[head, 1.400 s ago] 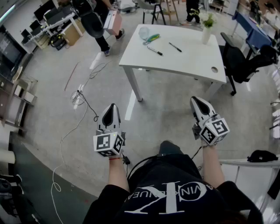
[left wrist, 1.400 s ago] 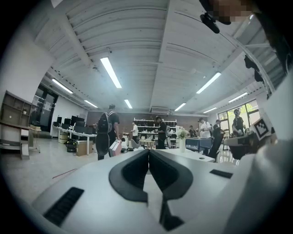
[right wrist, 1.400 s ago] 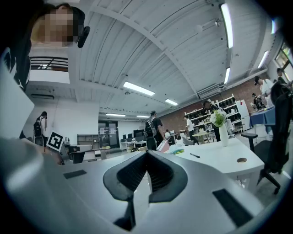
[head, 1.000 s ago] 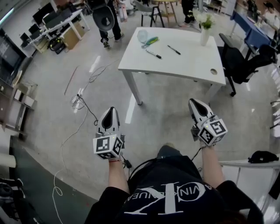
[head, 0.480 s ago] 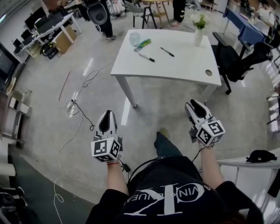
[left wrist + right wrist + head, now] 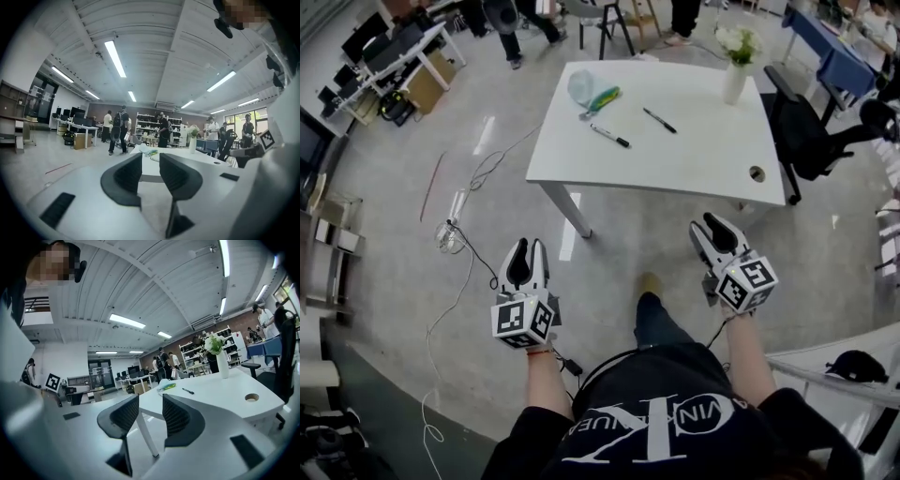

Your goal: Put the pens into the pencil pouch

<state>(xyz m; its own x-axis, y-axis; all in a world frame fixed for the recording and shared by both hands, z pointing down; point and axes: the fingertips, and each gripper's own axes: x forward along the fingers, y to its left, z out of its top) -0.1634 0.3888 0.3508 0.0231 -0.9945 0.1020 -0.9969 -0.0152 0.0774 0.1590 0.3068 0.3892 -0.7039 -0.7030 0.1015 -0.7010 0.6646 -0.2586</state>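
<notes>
We stand well short of the white desk (image 6: 694, 159), with the left gripper (image 6: 525, 246) and the right gripper (image 6: 710, 225) out in front; both sets of jaws have just been opening, the right wide, the left about half apart, with nothing between either pair. A black marker (image 6: 609, 136) and a thinner black pen (image 6: 659, 120) lie on the far half of the desk, near the clear pencil pouch (image 6: 581, 87). We judge this the approach: we should step up to the near edge, jaws open and level, and take each pen across its shaft, clear of the vase of flowers (image 6: 733, 80)

What the pencil pouch (image 6: 581, 87) holds is too small to tell
</notes>
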